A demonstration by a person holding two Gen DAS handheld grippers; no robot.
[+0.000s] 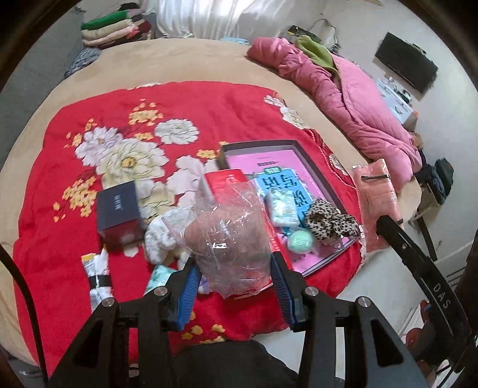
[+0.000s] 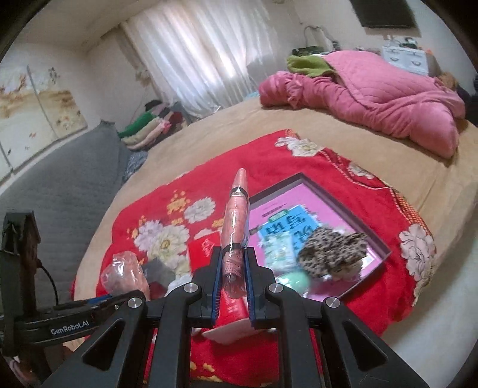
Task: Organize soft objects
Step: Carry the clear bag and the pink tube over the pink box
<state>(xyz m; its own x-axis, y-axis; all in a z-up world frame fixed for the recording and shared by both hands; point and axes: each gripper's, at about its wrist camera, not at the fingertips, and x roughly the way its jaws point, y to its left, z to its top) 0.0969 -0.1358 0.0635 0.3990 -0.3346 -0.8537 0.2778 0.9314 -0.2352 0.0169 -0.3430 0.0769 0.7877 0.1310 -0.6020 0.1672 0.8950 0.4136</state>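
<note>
left gripper [image 1: 236, 274]: clamped on brownish soft thing in crinkly clear plastic bag [image 1: 230, 238], I think
right gripper [image 2: 234, 286]: pinching flat pink bagged cloth [image 2: 236, 221]
tip: lower both gently into shallow grey-rimmed box [image 2: 370, 226], avoid leopard-print scrunchie [image 2: 331, 253]

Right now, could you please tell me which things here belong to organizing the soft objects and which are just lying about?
Belonging to the job:
- bagged pink item in the left tool
- pink wrapped pack in the right tool
- leopard-print scrunchie
- white fluffy cloth
- grey-rimmed box tray

Just lying about:
- dark box
- pink quilt
- folded clothes stack
</note>
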